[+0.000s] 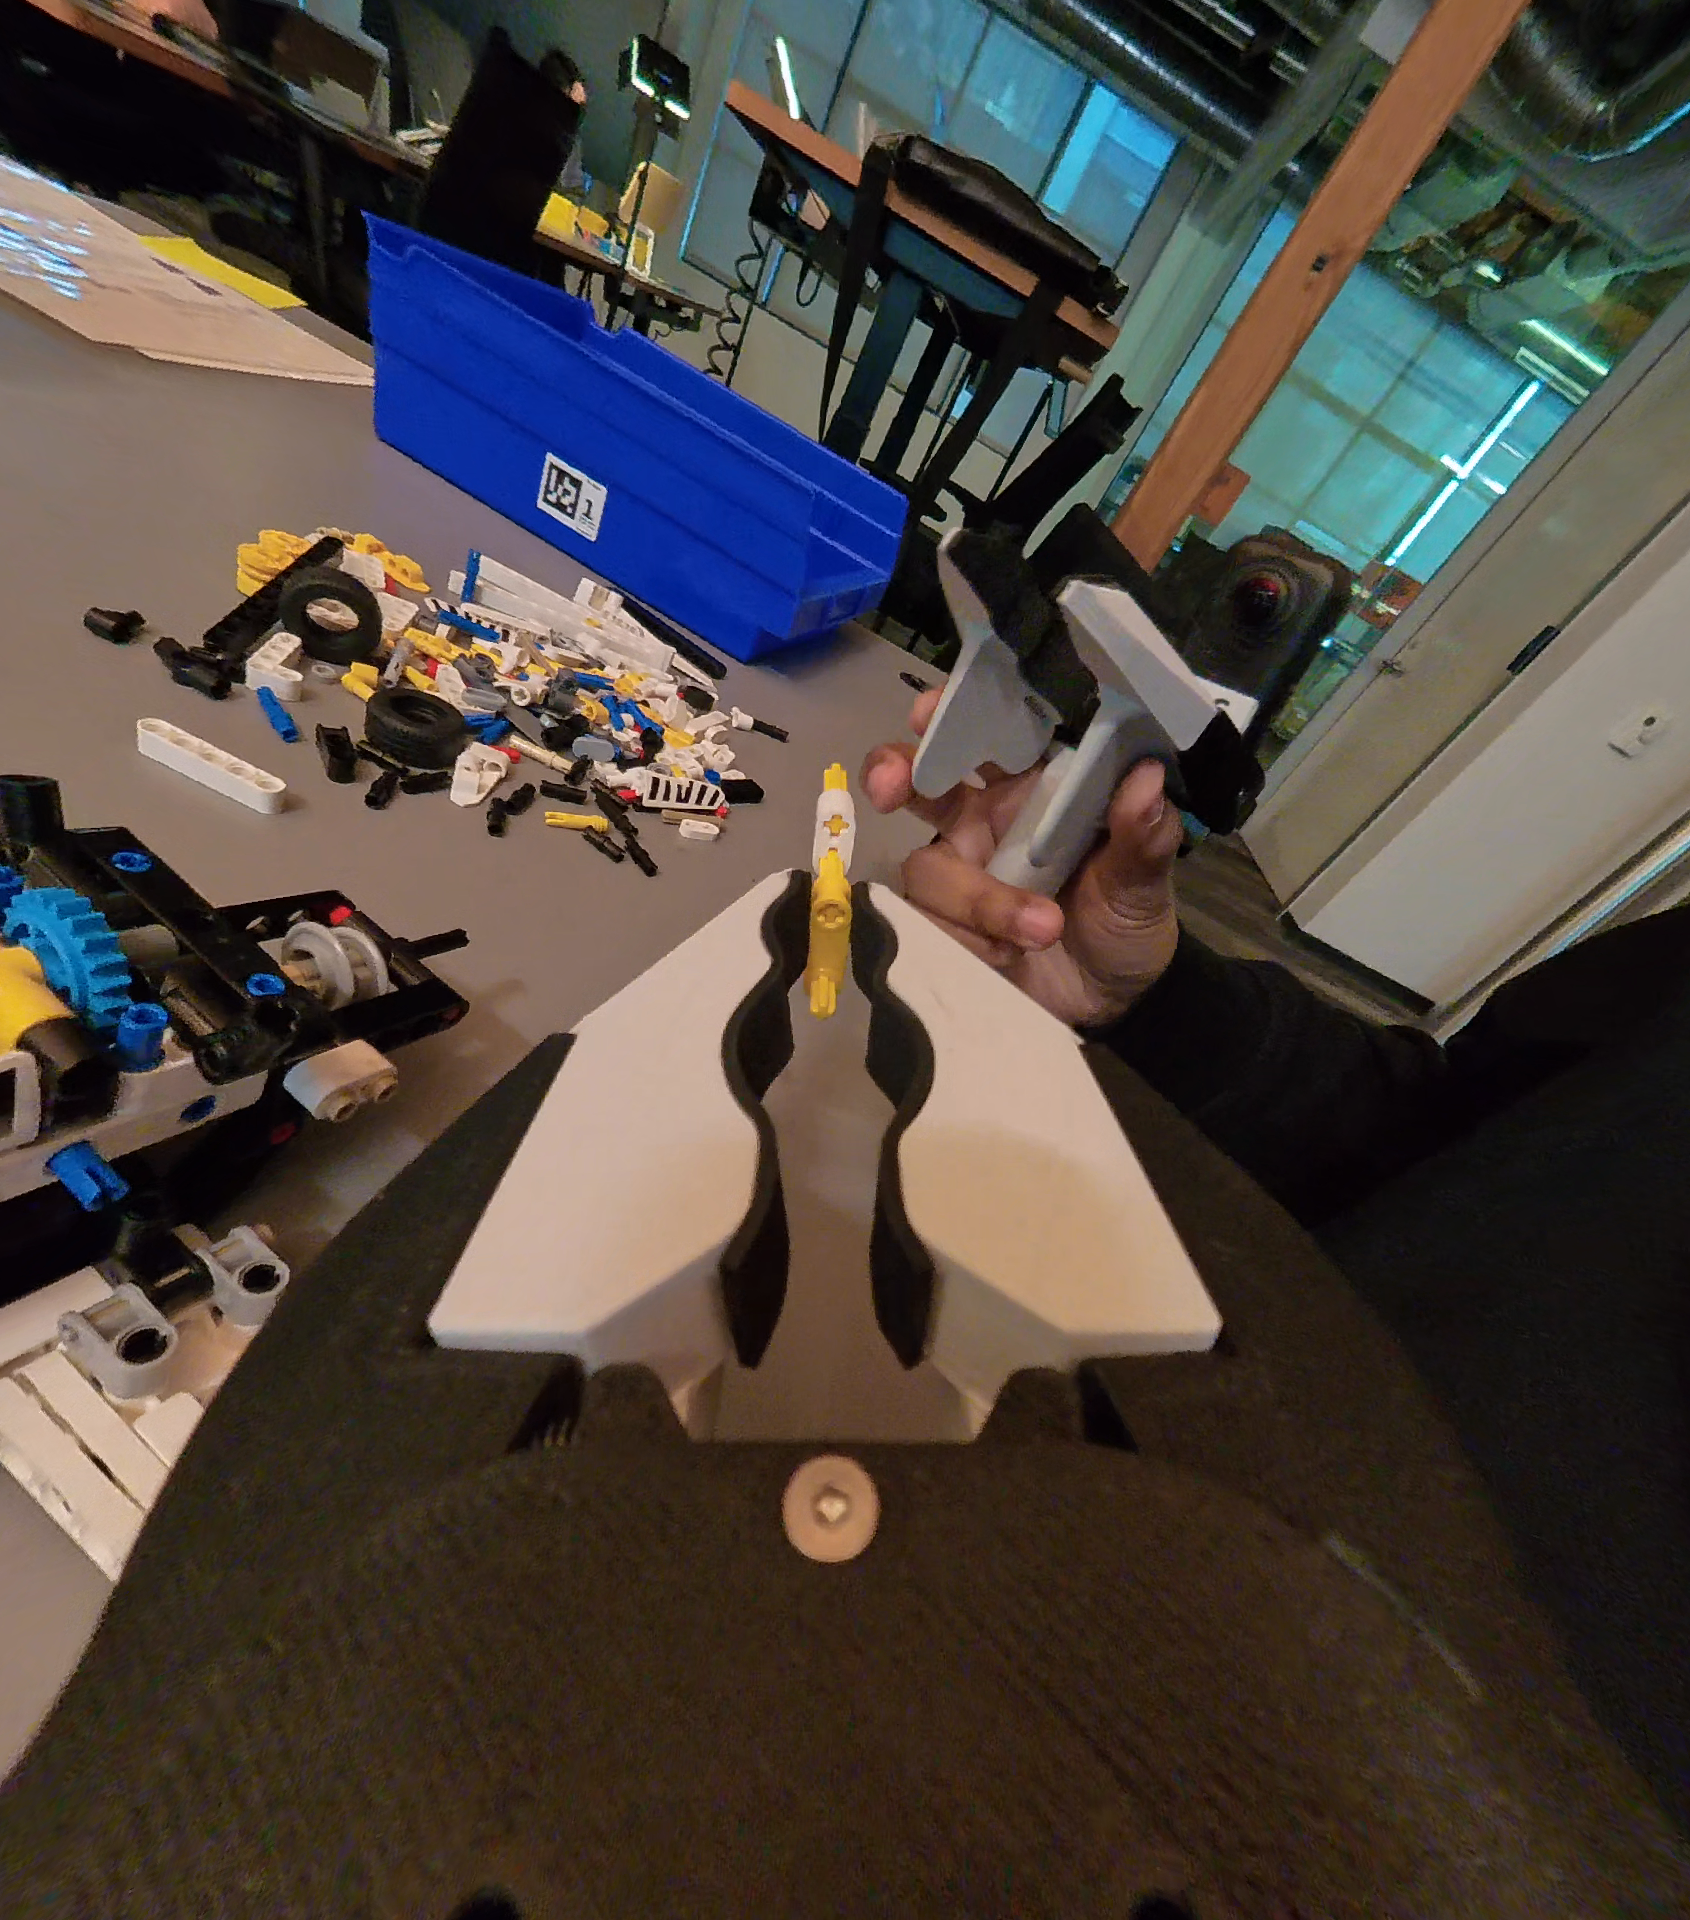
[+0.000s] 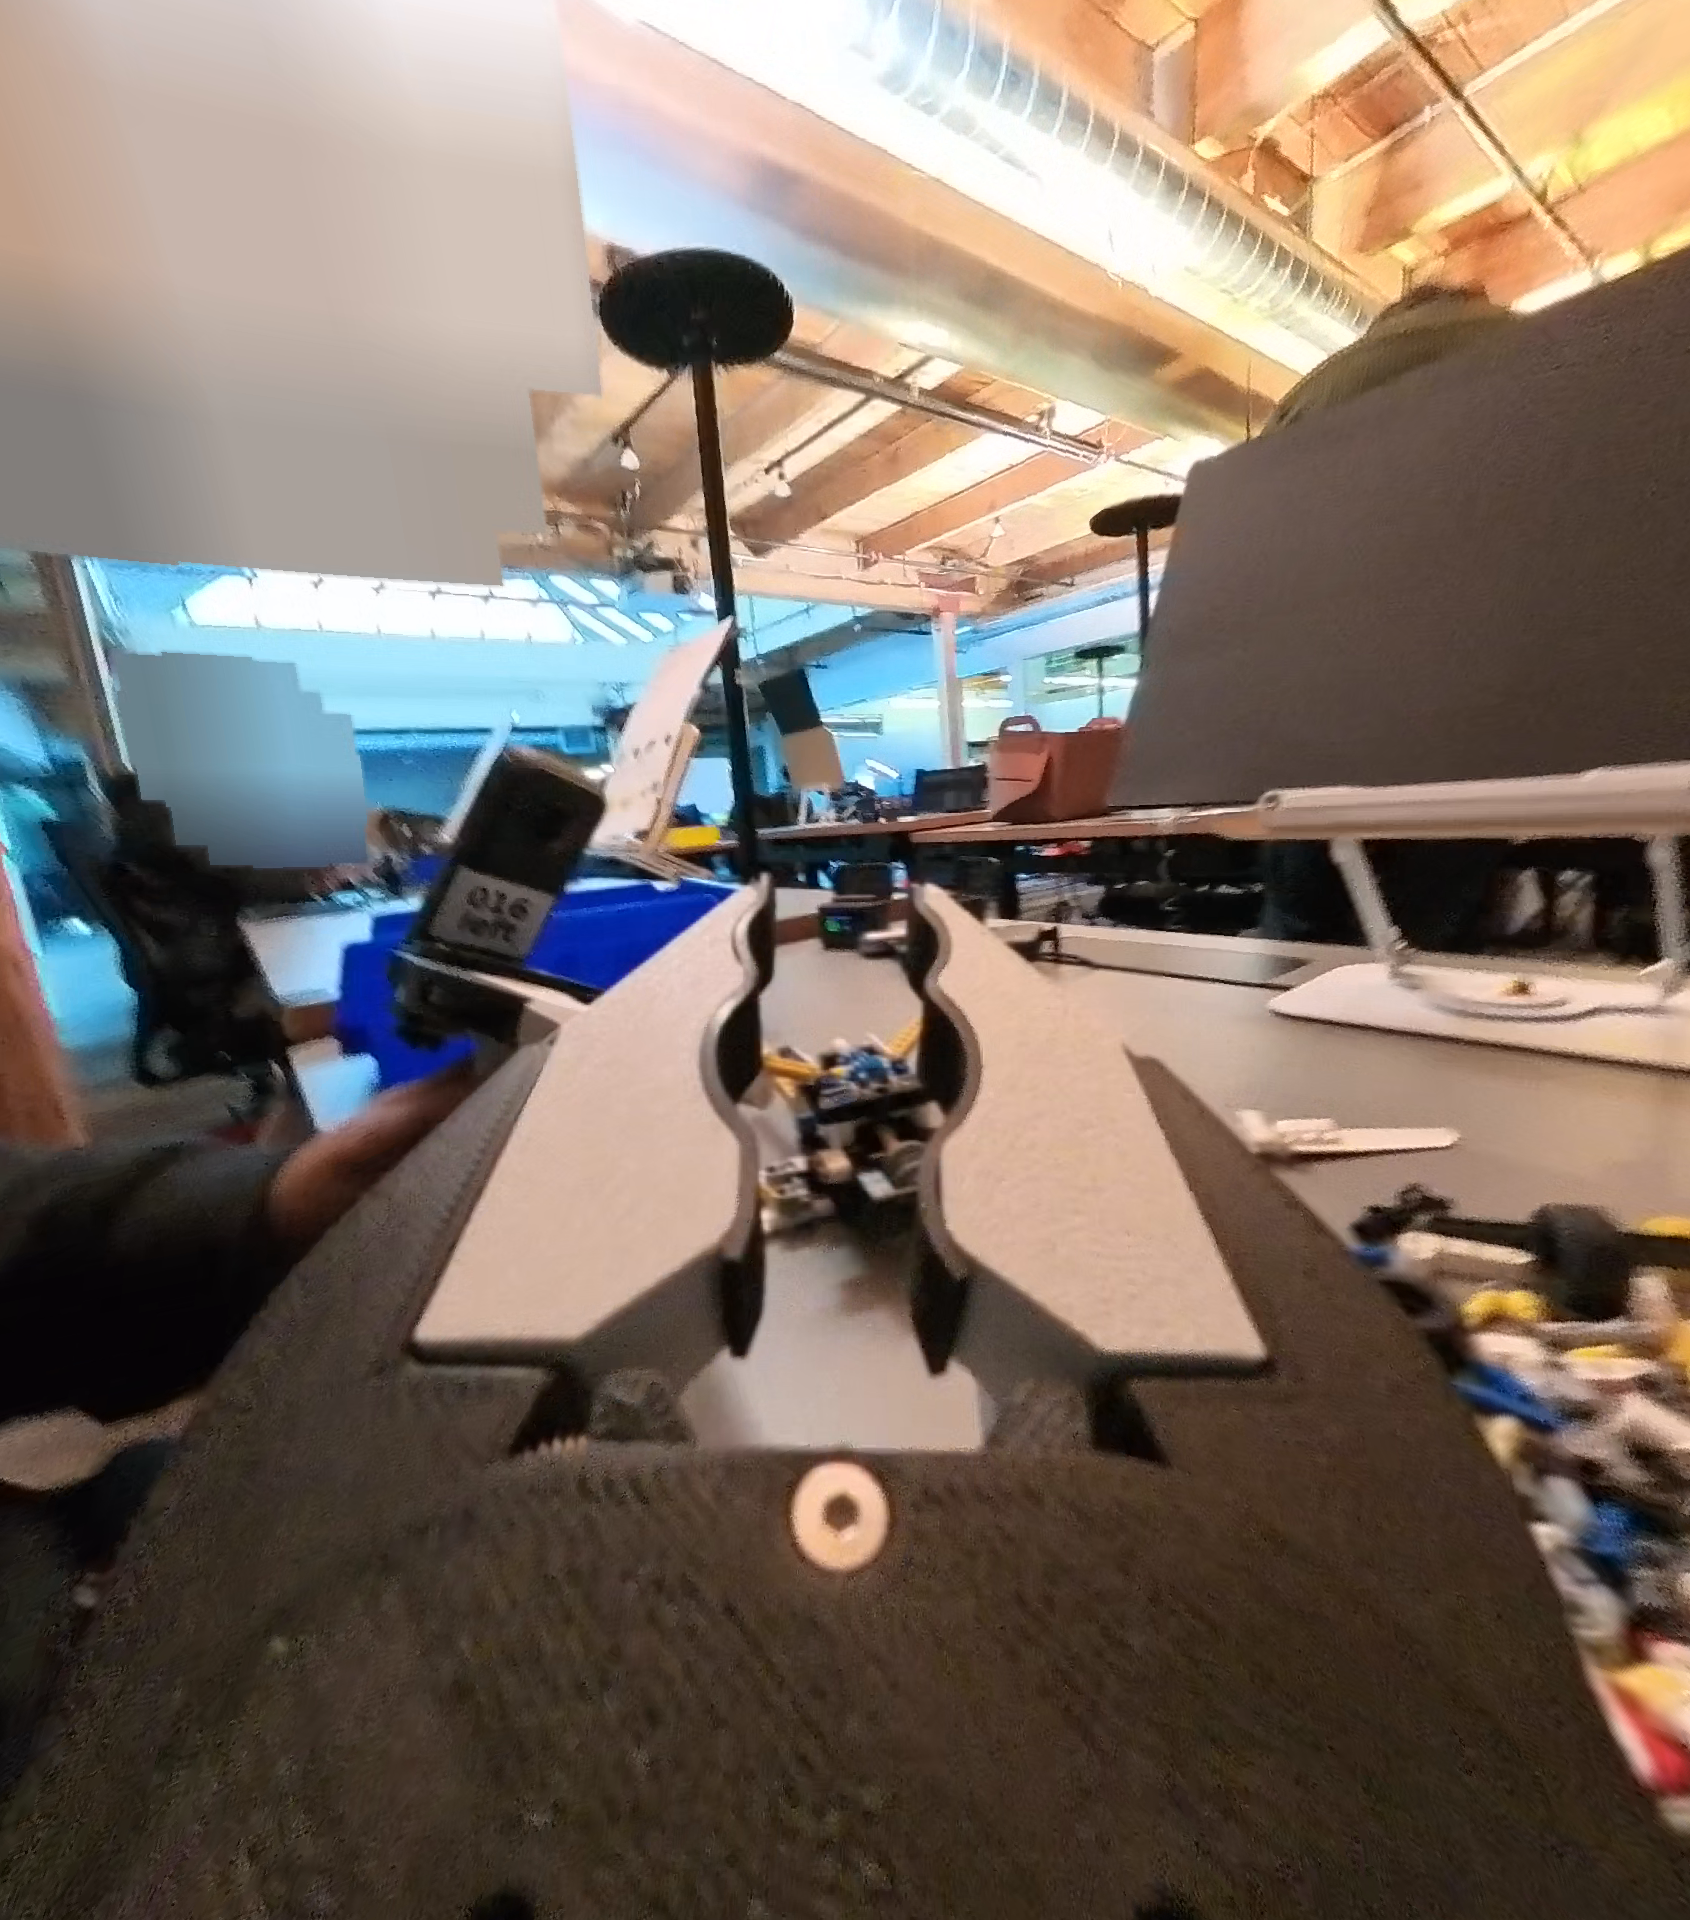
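Observation:
My left gripper (image 1: 828, 902) is shut on a small yellow pin connector (image 1: 828, 935) with a white connector piece (image 1: 835, 826) stuck on its far end, held upright above the grey table (image 1: 72, 499). The right gripper (image 1: 1038, 707) shows in the left wrist view just beyond and right of this piece, held in a hand, its fingers apart. In the right wrist view my right gripper (image 2: 839, 914) is open and empty. Between its fingers, farther off, sits the partly built toy vehicle (image 2: 851, 1101). The same vehicle (image 1: 93, 987) lies left of my left gripper.
A pile of loose building pieces (image 1: 508, 675) with black tyres lies on the table ahead. A blue bin (image 1: 633, 457) stands behind it. Printed sheets (image 1: 41, 249) lie far left. A white stand (image 2: 1527, 997) sits at the right in the right wrist view. The left gripper's tips are roughly 8 cm from the right gripper's.

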Action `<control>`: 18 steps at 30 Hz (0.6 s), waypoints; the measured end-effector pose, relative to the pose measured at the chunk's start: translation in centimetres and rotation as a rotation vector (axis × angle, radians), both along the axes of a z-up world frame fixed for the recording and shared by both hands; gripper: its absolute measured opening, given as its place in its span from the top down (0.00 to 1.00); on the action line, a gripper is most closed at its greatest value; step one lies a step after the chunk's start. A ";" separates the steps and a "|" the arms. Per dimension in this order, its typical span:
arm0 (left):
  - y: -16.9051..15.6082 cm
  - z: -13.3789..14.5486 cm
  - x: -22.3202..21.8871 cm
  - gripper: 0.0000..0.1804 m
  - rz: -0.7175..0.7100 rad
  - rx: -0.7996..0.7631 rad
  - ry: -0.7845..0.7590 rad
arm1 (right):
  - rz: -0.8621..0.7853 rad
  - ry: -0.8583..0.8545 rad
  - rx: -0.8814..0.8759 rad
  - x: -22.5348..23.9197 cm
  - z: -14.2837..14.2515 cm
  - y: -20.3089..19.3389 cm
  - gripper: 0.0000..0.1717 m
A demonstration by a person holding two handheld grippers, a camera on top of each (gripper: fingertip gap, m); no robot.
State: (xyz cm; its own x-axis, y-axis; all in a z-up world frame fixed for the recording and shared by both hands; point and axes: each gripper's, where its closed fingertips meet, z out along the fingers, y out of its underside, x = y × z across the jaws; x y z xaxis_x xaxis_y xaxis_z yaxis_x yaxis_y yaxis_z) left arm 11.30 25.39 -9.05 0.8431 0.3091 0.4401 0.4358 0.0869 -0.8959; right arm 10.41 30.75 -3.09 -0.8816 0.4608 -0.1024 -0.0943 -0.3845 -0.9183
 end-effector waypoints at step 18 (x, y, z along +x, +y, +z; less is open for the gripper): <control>-1.1 3.0 0.7 0.98 -0.084 0.472 -0.285 | 0.358 -0.425 -0.174 0.8 -1.7 -6.4 0.92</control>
State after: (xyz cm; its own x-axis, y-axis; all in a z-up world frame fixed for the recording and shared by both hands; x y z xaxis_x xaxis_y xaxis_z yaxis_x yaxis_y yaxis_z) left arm 12.04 24.29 -6.00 0.6840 -0.0396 0.7284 0.6776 0.4044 -0.6143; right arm 11.16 24.34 -4.78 -0.8442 0.0868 -0.5289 0.4323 -0.4730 -0.7677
